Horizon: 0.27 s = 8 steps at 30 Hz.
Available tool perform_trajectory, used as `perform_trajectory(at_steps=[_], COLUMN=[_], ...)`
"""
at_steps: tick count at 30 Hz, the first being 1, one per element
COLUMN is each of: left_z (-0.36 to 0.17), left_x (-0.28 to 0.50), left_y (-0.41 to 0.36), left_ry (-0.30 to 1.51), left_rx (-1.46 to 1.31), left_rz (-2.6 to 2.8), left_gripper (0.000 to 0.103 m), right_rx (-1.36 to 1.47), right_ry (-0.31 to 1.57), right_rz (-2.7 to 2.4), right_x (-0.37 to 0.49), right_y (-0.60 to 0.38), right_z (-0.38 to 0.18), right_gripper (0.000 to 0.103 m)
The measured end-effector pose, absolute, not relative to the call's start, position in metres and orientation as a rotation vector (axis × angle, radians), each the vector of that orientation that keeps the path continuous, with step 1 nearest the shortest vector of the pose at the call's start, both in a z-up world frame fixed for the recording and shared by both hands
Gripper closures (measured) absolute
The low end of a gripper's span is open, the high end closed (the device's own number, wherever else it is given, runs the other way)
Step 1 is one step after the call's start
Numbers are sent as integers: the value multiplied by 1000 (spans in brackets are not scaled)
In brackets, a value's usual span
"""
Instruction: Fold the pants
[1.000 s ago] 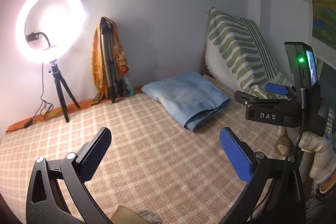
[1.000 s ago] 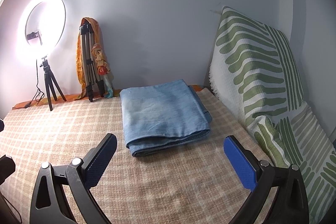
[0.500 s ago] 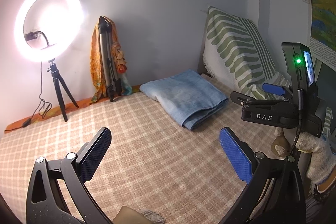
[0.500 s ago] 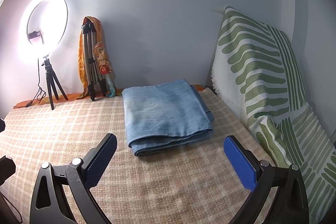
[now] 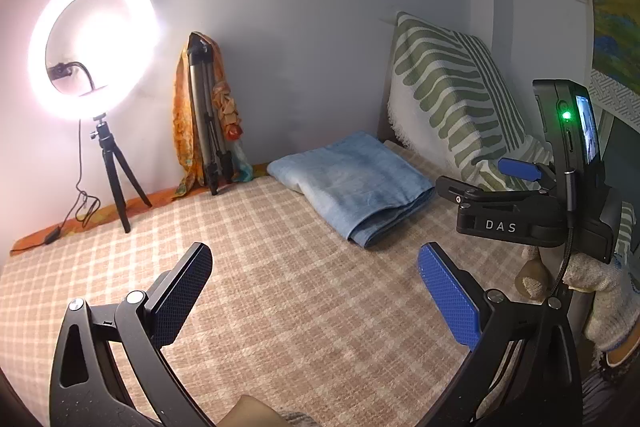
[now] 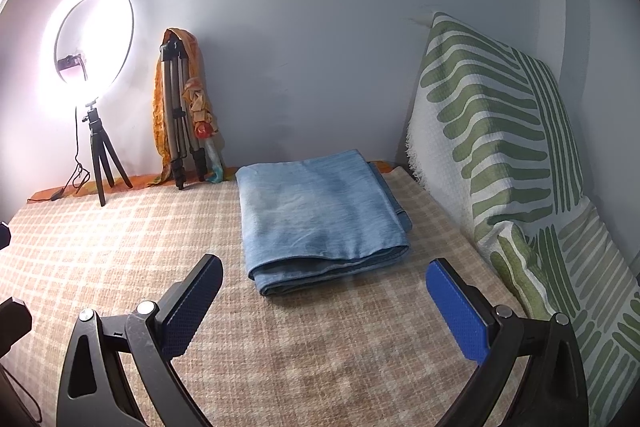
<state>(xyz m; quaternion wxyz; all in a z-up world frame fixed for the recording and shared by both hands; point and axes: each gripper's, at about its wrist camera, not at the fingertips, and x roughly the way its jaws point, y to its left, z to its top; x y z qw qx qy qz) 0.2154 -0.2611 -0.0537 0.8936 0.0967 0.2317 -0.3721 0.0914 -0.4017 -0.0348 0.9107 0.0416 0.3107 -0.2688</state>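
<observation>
retreating: both grippers have drawn slightly back from pants
left gripper: released
right gripper: released
task: apparently complete

the left claw pulls back and tips slightly up over the second: in its view the folded jeans sit a little higher and further off, and more checked bedspread shows in front. the right claw also backs off a touch, so in its own view the jeans slide slightly right and lower.
</observation>
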Motion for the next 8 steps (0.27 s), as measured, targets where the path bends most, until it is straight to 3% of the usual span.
perform_trajectory(at_steps=[8], left_z=[-53], left_x=[214], left_y=[-264], left_ry=[477], left_rx=[202], left_rz=[-779], left_gripper=[1], right_rx=[86], right_ry=[640], right_rz=[-555], right_x=[91], right_y=[-400], right_z=[-35], right_gripper=[0])
